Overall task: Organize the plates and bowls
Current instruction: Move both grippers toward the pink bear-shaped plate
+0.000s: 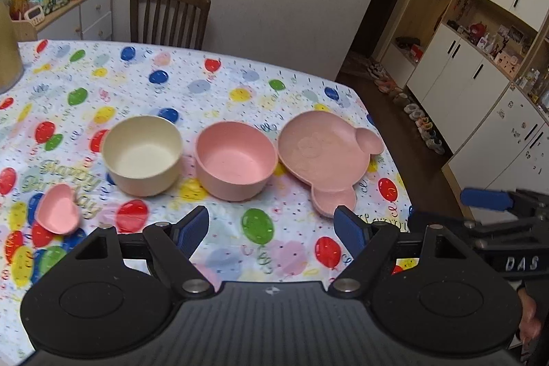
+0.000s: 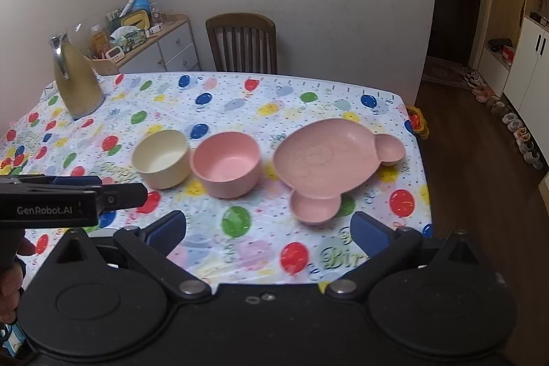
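1. Bear-shaped pink plate [image 2: 326, 156] lies on the balloon tablecloth [image 2: 240, 98], right of our pink bowl [image 2: 226, 167] and cream bowl [image 2: 161, 158].
2. A small heart dish [image 1: 58, 210] sits far left.
3. We hold the left gripper [image 1: 271, 228] and right gripper [image 2: 267, 228] spread wide, holding nothing.

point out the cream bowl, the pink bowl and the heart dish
cream bowl [image 1: 142, 156], left wrist view, inner floor
pink bowl [image 1: 236, 162], left wrist view, inner floor
heart dish [image 1: 56, 210], left wrist view, middle of its hollow
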A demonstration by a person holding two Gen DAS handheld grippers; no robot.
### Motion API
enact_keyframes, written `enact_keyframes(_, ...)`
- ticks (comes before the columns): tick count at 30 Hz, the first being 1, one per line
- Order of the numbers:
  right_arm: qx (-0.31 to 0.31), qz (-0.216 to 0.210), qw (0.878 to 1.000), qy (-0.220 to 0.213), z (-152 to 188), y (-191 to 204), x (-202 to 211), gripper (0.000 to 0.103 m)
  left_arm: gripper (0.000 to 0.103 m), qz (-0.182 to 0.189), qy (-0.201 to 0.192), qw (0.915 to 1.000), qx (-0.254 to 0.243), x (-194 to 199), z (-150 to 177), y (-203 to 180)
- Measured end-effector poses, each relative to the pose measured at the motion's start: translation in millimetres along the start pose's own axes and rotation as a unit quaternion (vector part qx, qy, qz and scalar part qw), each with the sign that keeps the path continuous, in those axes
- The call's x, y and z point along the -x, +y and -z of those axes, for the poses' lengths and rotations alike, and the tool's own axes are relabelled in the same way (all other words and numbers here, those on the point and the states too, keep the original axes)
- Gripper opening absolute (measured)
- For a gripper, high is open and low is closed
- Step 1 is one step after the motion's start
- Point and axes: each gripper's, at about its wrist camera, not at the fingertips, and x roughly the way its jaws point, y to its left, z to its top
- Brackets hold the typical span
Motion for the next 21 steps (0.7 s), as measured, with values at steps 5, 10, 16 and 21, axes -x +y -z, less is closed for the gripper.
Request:
enact_keyframes(5, 0.016, 0.004, 1.000, 0.012, -20, -45, -27, 0.102, 0.080, -0.010, 0.022, 0.9997, 0.009, -39, -2, -26)
enact_keyframes(10, 0.030, 0.008, 0.999, 0.026, -39, -82, -61, 0.100, 0.080, -0.022, 0.032, 0.9990, 0.024, -72, -9, -43)
enact_keyframes(16, 0.010, 0.002, 0.998, 0.064, -46, -114, -102, 0.096, 0.080, -0.042, 0.041, 0.9977, 0.036, -112, -23, -50)
enact_keyframes(21, -0.014, -0.004, 0.995, 0.096, -42, -129, -133, 0.087, 0.080, -0.041, 0.041, 0.9982, 0.017, -134, -50, -56)
